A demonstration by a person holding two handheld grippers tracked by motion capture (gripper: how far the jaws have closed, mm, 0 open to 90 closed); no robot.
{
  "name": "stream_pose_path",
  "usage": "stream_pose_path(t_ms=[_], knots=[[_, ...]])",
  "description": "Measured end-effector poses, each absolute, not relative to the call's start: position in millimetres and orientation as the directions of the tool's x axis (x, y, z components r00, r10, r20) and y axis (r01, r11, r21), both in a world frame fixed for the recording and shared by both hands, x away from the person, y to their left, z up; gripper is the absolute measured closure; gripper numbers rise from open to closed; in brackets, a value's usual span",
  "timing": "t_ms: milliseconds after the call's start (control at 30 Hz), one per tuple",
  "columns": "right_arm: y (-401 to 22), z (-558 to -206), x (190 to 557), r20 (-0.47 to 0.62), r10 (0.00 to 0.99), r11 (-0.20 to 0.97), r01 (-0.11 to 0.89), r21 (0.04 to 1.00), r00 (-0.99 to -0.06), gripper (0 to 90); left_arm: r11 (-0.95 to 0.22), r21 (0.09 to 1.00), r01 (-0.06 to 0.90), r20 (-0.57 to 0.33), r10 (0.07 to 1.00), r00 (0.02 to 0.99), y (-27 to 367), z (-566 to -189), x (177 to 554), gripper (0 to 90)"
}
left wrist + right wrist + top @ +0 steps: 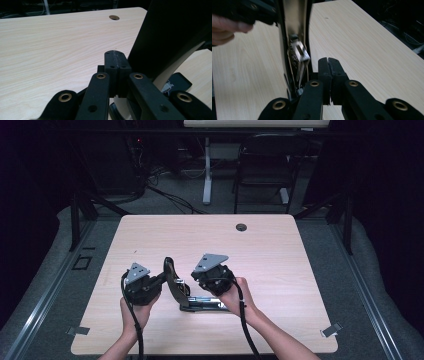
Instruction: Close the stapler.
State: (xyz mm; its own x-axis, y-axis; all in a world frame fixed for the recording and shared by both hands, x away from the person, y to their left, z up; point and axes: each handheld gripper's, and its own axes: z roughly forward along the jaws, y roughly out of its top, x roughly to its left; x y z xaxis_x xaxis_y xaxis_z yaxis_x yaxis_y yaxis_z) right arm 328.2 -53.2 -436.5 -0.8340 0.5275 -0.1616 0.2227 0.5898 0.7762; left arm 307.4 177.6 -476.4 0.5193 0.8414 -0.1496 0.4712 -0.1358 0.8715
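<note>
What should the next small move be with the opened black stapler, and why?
Probably bring the left gripper down against the raised arm of the stapler to fold it shut. Both grippers' jaws are shut and hold nothing; the right gripper sits beside the metal base, ready to steady it.

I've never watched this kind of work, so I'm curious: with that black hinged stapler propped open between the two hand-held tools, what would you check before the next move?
1. Left gripper fingers closed: ok, they meet with nothing between them.
2. Right gripper fingers closed: ok, pressed together and empty.
3. Stapler lid raised: ok, the curved top stands up from the base lying on the table.
4. Lid supported: cannot tell; the left gripper sits right at the lid, but contact is unclear.
5. Metal staple channel reachable: ok, it is exposed beside the right gripper.
6. Staples loaded: cannot tell, the channel's inside is too dark.
</note>
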Motion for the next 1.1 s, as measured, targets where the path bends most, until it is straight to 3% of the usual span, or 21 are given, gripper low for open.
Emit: stream_pose_path(t_ms=[300,667,1100], knots=[[-48.4,-428.2,321.6,-0.157,0.526,0.558,0.201,0.805,-0.836,90.0,-0.215,0.846,0.489,-0.122,0.814,0.569,163.5,-486.5,308.5,90.0],[-73.0,-427.4,313.7,-0.144,0.572,0.522,0.223,0.823,-0.807,90.0,-0.274,0.828,0.489,-0.092,0.794,0.601,155.0,-490.2,308.1,88.5],[-101.8,-439.8,312.9,-0.098,0.610,0.492,0.279,0.825,-0.786,90.0,-0.275,0.810,0.519,-0.100,0.806,0.583,165.2,-489.9,313.0,71.9]])
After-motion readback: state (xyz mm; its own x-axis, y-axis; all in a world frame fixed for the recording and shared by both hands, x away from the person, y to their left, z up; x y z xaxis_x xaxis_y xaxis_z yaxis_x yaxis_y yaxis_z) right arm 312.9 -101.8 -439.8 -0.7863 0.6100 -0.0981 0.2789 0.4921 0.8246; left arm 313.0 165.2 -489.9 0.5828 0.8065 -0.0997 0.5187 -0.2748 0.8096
